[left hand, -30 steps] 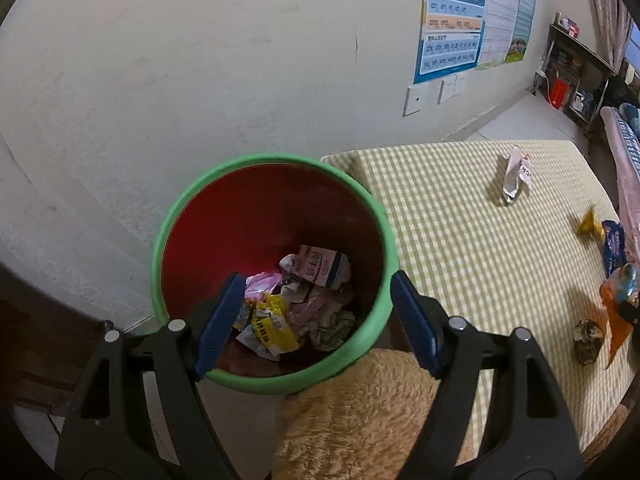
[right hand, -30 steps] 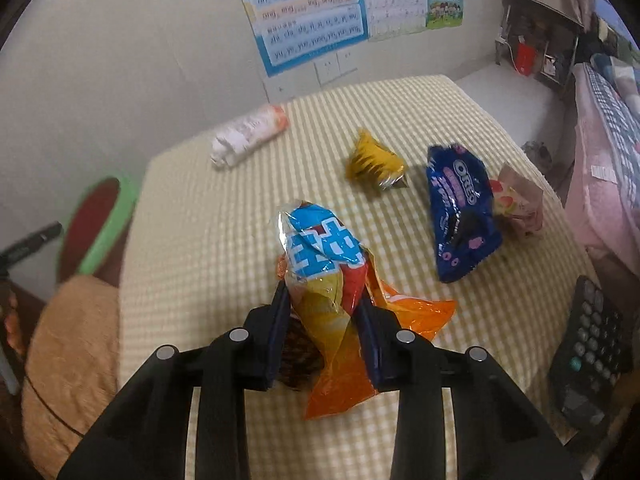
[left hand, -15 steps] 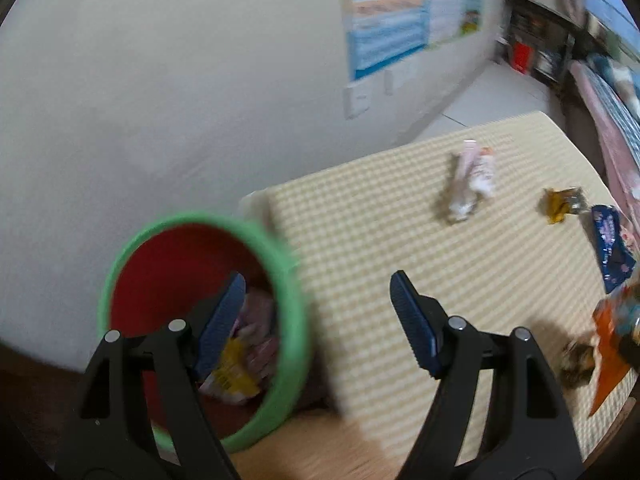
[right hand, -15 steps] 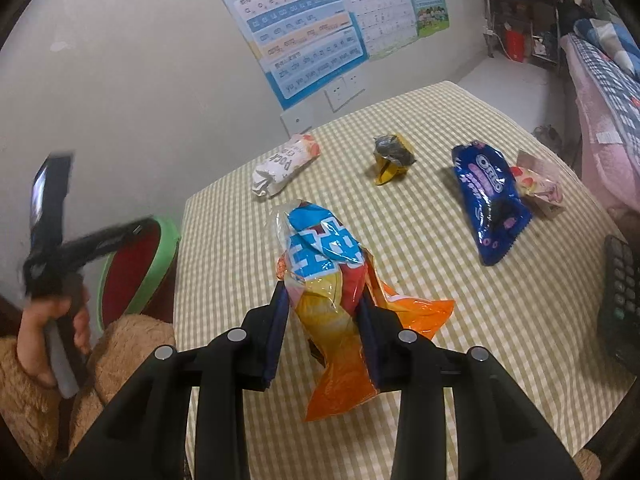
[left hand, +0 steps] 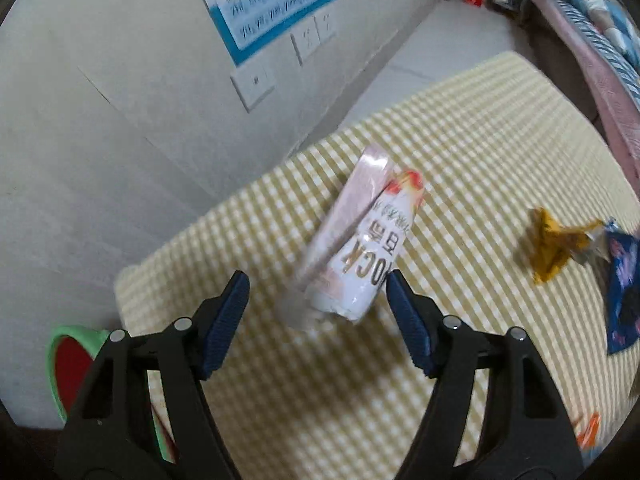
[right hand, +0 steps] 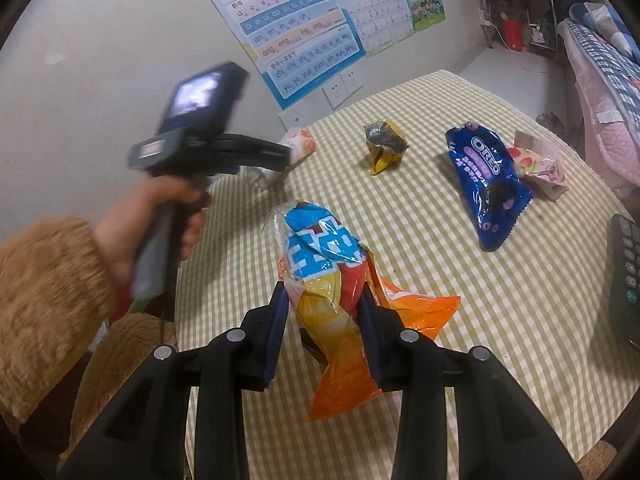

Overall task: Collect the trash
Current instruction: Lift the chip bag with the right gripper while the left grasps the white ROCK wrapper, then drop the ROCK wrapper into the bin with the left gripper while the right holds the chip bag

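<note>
My left gripper (left hand: 318, 300) is open over the checked table, its jaws on either side of the near end of a white and pink wrapper (left hand: 364, 248) that lies on the cloth. My right gripper (right hand: 324, 308) is shut on a blue, yellow and orange snack bag (right hand: 332, 280) and holds it above the table. The green bin with a red inside (left hand: 66, 364) shows at the lower left of the left wrist view, off the table's corner. In the right wrist view the left gripper's body (right hand: 208, 148) and the hand holding it reach over the table's far left corner.
A crumpled yellow wrapper (right hand: 384, 146), a blue Oreo bag (right hand: 484, 184) and a pink packet (right hand: 538, 164) lie on the yellow checked tablecloth (right hand: 480, 320). A dark calculator (right hand: 624, 280) sits at the right edge. The wall with posters is behind the table.
My left gripper has swung from above the bin to the table and now straddles the white and pink wrapper. My right gripper still holds the snack bag, raised slightly.
</note>
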The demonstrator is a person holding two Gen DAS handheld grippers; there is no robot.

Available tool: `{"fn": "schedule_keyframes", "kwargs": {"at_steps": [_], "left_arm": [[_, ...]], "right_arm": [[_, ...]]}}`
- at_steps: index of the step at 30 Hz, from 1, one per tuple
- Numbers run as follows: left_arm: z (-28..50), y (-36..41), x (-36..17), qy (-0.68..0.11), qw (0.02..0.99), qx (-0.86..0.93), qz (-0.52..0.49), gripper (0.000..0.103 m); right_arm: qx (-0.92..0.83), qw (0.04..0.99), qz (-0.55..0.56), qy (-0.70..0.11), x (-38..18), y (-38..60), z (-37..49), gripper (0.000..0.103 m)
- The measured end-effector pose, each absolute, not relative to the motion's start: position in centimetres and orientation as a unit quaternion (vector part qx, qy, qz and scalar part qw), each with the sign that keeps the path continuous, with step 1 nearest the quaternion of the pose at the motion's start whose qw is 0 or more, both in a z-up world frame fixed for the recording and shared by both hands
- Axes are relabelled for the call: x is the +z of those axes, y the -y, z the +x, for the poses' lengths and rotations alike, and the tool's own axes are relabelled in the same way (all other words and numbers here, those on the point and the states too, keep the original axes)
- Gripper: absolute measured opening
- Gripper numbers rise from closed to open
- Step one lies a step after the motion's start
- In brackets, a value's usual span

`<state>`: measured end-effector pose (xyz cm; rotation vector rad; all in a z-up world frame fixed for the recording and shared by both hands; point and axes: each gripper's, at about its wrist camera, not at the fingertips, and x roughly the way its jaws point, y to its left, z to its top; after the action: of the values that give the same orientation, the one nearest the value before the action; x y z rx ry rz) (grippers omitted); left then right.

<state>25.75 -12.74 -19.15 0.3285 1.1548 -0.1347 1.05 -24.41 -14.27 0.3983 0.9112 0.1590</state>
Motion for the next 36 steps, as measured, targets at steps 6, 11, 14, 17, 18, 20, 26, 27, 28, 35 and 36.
{"fn": "schedule_keyframes", "kwargs": {"at_steps": [6, 11, 14, 17, 18, 20, 26, 27, 28, 35, 36], "left_arm": [[25.3, 13.3, -19.2, -0.547, 0.819, -0.075, 0.154, 0.021], [22.2, 10.4, -15.7, -0.522, 0.841, -0.076, 0.122, 0.019], [18.9, 6.8, -13.4, -0.506, 0.856, -0.073, 0.078, 0.019], [14.5, 3.8, -11.5, -0.491, 0.866, -0.076, 0.055, 0.019], [12.8, 2.8, -10.9, -0.485, 0.87, -0.077, 0.049, 0.019], [10.1, 1.0, -9.9, -0.474, 0.876, -0.075, 0.033, 0.019], [5.0, -3.4, -9.6, -0.479, 0.876, -0.065, 0.006, 0.019], [4.7, -4.1, -9.6, -0.48, 0.875, -0.061, 0.008, 0.019], [4.6, -4.8, -9.7, -0.476, 0.878, -0.053, 0.009, 0.019], [4.1, -8.8, -8.5, -0.443, 0.896, -0.019, 0.013, 0.019], [4.2, -9.2, -8.4, -0.442, 0.897, -0.017, 0.007, 0.019]], "right_arm": [[0.077, 0.876, 0.195, -0.435, -14.6, 25.1, 0.8, 0.035], [0.074, 0.877, 0.206, -0.428, -14.4, 25.2, 0.9, 0.034], [0.072, 0.88, 0.205, -0.422, -13.8, 25.0, 1.1, 0.034], [0.064, 0.882, 0.205, -0.418, -13.3, 24.6, 1.1, 0.034], [0.064, 0.882, 0.207, -0.418, -13.1, 24.5, 1.1, 0.034], [0.062, 0.884, 0.205, -0.415, -12.5, 24.0, 1.0, 0.034], [0.078, 0.887, 0.202, -0.409, -10.5, 20.9, 1.1, 0.034], [0.083, 0.887, 0.198, -0.409, -10.1, 20.0, 1.2, 0.034], [0.086, 0.887, 0.196, -0.409, -9.9, 19.5, 1.4, 0.034], [0.121, 0.877, 0.217, -0.412, -9.1, 15.4, 4.0, 0.034], [0.122, 0.879, 0.206, -0.412, -8.8, 14.9, 4.0, 0.034]]}}
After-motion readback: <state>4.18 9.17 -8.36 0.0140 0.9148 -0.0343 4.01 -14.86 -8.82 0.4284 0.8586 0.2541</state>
